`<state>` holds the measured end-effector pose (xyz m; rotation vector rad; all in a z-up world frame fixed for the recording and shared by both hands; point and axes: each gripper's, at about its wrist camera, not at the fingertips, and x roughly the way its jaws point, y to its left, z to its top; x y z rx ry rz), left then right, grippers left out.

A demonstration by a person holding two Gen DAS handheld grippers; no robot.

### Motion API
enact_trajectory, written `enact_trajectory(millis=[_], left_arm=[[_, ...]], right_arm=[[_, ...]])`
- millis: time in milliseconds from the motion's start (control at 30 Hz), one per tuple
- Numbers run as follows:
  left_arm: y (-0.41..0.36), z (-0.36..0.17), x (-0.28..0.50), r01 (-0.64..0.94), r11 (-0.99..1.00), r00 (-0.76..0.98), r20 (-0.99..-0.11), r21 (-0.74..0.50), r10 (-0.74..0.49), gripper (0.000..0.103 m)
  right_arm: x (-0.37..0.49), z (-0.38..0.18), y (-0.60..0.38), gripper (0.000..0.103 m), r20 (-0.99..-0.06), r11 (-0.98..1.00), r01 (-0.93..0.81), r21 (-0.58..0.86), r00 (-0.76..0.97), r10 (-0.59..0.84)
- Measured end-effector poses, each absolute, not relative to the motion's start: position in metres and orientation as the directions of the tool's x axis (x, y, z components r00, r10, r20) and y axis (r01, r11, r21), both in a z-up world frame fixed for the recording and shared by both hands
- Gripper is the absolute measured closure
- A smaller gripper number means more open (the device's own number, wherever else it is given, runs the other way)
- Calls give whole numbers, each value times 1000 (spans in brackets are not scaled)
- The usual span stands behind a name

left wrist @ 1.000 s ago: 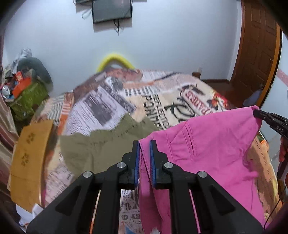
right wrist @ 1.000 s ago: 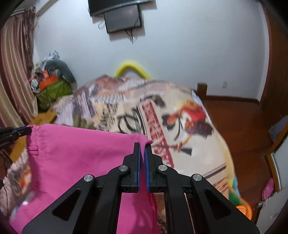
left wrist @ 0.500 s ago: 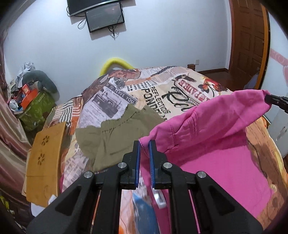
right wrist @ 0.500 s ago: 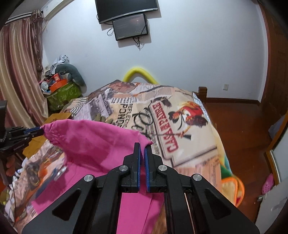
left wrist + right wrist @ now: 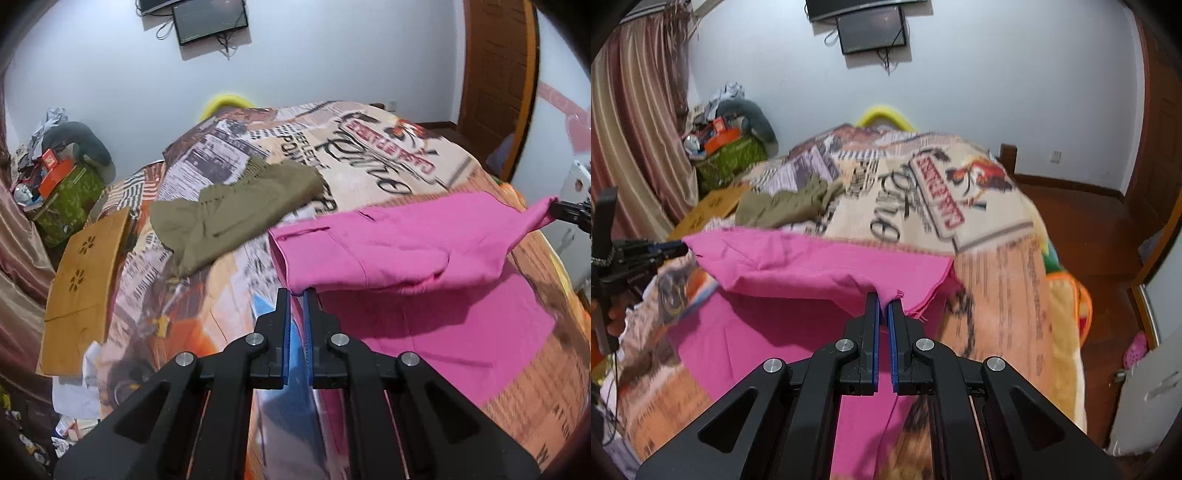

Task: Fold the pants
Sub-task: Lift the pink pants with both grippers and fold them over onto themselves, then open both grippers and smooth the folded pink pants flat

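- My left gripper point(image 5: 296, 291) is clamped on one corner of the pink pants point(image 5: 399, 243), blue pads pinching the hem.
- My right gripper point(image 5: 884, 297) is pinched narrow on the opposite corner of the pink fabric; its tip also shows at 3 o'clock in the left view.
- Pants are stretched between both grippers, upper layer lifted and doubled over the lower part lying flat on the printed bedspread point(image 5: 388, 155).
- Olive garment point(image 5: 236, 206) lies crumpled at 11 o'clock, apart from the pants.
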<state>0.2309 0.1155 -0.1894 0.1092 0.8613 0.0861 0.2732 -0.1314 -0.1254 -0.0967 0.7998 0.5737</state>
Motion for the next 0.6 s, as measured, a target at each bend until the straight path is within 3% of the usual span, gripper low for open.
enact_trajectory(millis=[333,600], left_arm=[[103,-225,199,10,985,575,-807,172,136,98],[110,-216,191,7,987,577,-807,158,125,96]], right_arm=[[244,-172,-141,99,-792,855,-512,88,484,372],[231,-181,-159,98,-825,882,-460,98,458,331]])
